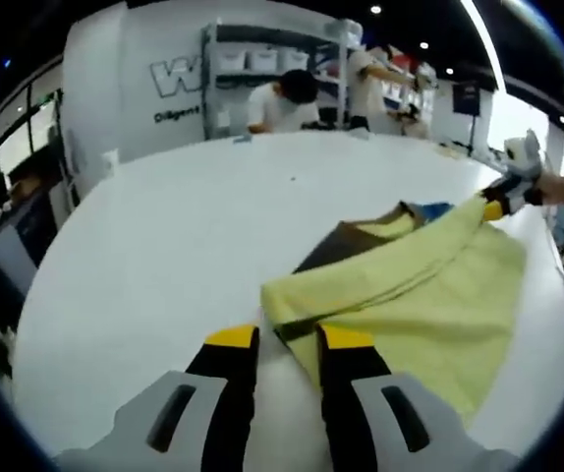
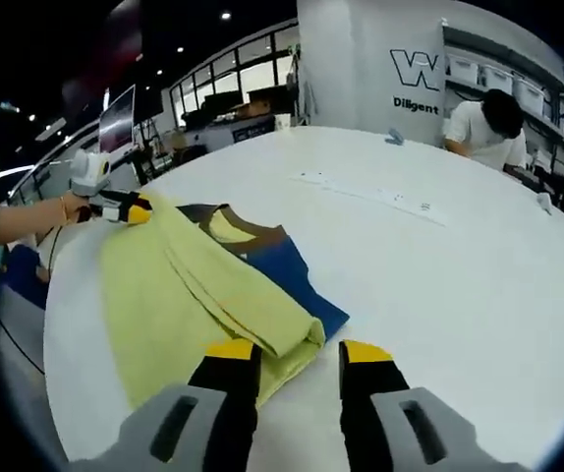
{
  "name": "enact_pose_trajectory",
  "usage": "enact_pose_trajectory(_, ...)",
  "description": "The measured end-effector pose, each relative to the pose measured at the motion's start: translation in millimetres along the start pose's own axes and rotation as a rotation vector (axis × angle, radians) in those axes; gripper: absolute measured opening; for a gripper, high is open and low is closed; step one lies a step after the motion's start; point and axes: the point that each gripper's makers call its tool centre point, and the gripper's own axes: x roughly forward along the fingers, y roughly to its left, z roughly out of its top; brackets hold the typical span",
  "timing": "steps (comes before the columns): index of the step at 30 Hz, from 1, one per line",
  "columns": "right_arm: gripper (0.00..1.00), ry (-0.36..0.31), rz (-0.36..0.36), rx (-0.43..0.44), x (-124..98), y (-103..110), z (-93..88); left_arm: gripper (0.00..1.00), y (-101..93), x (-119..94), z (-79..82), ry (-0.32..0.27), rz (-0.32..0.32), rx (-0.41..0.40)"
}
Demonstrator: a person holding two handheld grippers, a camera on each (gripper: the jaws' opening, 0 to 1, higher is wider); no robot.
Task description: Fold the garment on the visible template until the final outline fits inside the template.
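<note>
A yellow-green garment [image 1: 429, 295] lies on the white table [image 1: 184, 256], with one folded band drawn straight across it. Under its far side show a brown piece [image 1: 336, 246] and a blue sheet [image 1: 429, 208]. My left gripper [image 1: 289, 339] holds the near end of that band between narrow jaws. At the far end the right gripper [image 1: 498, 205] pinches it. In the right gripper view the garment [image 2: 154, 305] stretches from my right gripper [image 2: 299, 352], closed on the fold's end, to the left gripper [image 2: 130, 209]. Brown [image 2: 262, 241] and blue [image 2: 297, 290] show beside it.
The table is large and rounded; its edge [image 2: 56, 324] runs close along the garment's side. A thin white strip with marks [image 2: 380, 194] lies further out on the table. People stand at shelves with bins [image 1: 282, 98] beyond the far edge.
</note>
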Motion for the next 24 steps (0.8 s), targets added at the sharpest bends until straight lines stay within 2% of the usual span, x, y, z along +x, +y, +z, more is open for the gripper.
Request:
enact_pose_trajectory(2, 0.25, -0.029, -0.006, 0.031, 3.1, -5.4, 9.2, 0.20, 2.5, 0.6, 1.7, -0.007, 0.009, -0.026)
enact_pose_trajectory(4, 0.24, -0.056, -0.013, 0.063, 5.0, -7.9, 17.7, 0.18, 15.9, 3.7, 12.5, -0.064, 0.044, -0.080)
enact_pose_trajectory(6, 0.23, -0.082, -0.035, 0.085, 6.6, -14.7, 24.7, 0.18, 14.1, 4.8, 18.6, -0.085, 0.044, -0.091)
enact_pose_trajectory(8, 0.23, -0.099, -0.053, 0.114, 4.4, -15.6, 31.7, 0.17, 24.5, 9.7, 23.9, -0.109, 0.069, -0.129)
enact_pose_trajectory(11, 0.23, -0.121, -0.069, 0.140, 9.5, -29.3, 38.1, 0.16, 29.4, 9.2, 28.8, -0.117, 0.081, -0.141)
enact_pose_trajectory(18, 0.20, -0.131, -0.077, 0.172, 9.9, -35.1, 36.9, 0.15, 36.9, 7.3, 31.1, -0.127, 0.093, -0.175)
enact_pose_trajectory(20, 0.20, -0.121, -0.080, 0.188, 10.8, -35.9, 31.0, 0.15, 33.9, 5.4, 22.8, -0.092, 0.093, -0.158)
enact_pose_trajectory(24, 0.19, -0.128, -0.083, 0.213, 11.9, -39.8, 29.7, 0.15, 30.3, 2.9, 19.5, -0.080, 0.077, -0.157)
